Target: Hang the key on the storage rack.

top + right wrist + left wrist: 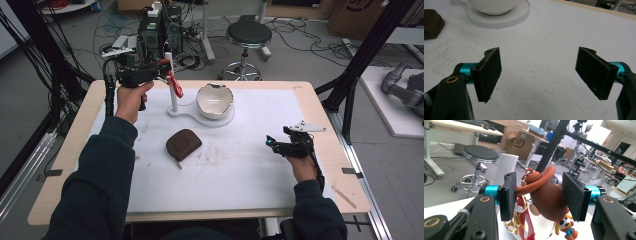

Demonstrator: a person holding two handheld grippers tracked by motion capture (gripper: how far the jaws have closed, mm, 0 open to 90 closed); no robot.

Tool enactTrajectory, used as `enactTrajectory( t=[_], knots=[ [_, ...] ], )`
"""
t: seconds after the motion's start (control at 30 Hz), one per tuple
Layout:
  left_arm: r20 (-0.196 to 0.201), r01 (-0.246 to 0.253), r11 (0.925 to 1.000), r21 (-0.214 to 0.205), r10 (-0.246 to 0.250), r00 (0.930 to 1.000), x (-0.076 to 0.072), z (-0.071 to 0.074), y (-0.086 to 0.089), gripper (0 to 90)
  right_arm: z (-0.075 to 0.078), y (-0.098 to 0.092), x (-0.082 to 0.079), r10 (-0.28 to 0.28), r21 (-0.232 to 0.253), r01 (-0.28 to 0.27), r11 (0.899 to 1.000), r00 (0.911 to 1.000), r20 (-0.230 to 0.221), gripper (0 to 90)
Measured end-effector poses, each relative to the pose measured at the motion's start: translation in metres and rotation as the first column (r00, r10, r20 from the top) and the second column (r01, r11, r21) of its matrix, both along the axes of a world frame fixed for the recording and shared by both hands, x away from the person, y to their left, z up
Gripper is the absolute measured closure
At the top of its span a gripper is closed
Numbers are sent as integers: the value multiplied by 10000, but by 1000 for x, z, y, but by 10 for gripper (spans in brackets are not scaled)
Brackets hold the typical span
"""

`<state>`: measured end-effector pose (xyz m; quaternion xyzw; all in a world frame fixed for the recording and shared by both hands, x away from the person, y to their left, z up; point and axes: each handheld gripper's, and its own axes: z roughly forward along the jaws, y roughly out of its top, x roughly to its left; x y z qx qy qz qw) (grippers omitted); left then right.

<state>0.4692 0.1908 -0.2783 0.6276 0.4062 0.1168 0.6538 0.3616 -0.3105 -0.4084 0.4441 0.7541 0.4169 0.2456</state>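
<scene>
One cardboard box [520, 143], upper centre of the left gripper view, reads "SF"; one white bowl [214, 100] sits on the stand's base [227, 119] at centre top of the high view, one brown pouch [183, 143] at mid-frame. Left gripper [537, 196], upper left in the high view, clamps one cowboy-figure keychain [549, 197] beside the stand's post [172, 82]. Right gripper [537, 72], lower right, jaws spread wide, holding nothing.

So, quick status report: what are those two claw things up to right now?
Left gripper shut on a toy keychain, up beside the white post. Right gripper open, nothing between its jaws, low over the table. Bowl and brown pouch sit apart from both.
</scene>
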Motion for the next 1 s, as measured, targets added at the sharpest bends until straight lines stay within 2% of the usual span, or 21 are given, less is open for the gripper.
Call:
enactTrajectory(
  t=[0.5,1.0],
  knots=[
    [-44,34,9999,-131,-35,10000,-5,-4,9,469,0,0,0,20,-24,-20,10000,10000,-11,212],
    [-259,-251,9996,-154,247,9994,7,-12,10,468,-1,0,1,86,-45,-86,10000,10000,-48,212]
  ],
)
